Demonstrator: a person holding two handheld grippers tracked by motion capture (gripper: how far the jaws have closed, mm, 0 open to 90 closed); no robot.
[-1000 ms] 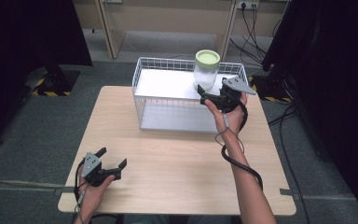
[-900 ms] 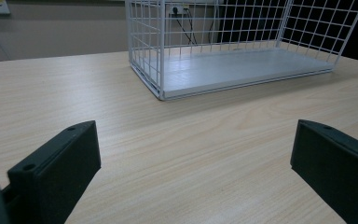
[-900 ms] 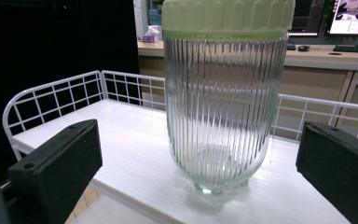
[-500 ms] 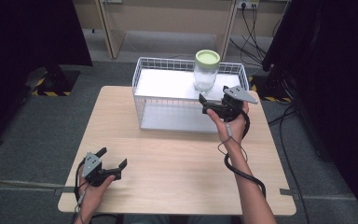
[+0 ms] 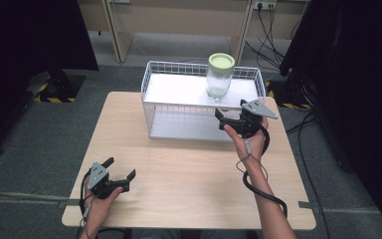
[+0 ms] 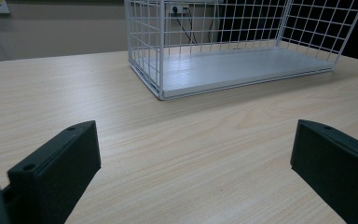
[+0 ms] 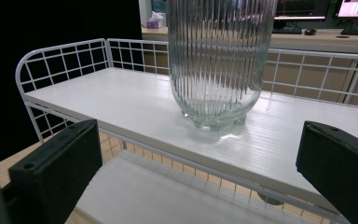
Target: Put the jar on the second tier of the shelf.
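Jar (image 5: 220,75): ribbed clear glass, green lid, standing upright on the top shelf of the white wire rack (image 5: 151,102), toward its right end and nearer the back rail. In the right gripper view the jar's base (image 7: 214,114) sits flat on the white shelf board, set back from the front edge.

Right gripper (image 5: 229,119): held in the air just in front of the rack's right front corner, jaws pointing left and slightly toward the rack. Jaws spread wide, nothing between them; not touching jar or rack. Its own view shows both black jaws at the frame edges with the jar centred beyond them, clear gap all round. Cable runs down along the forearm.

Left gripper (image 5: 120,174): low over the table (image 5: 189,174) near the front left corner, well apart from the rack. Jaws wide apart, empty. Its view shows bare wood between the jaws and the rack's lower shelf (image 6: 242,67) farther off.

Obstructions: the rack's front top rail and wire mesh sit between the right gripper and the jar; the back and side rails rise around the shelf behind the jar. Lower shelf is bare.

Surroundings: grey floor, black curtains left and right, cables (image 5: 273,30) on the floor behind the rack, yellow-black striped tape (image 5: 54,94) at far left.
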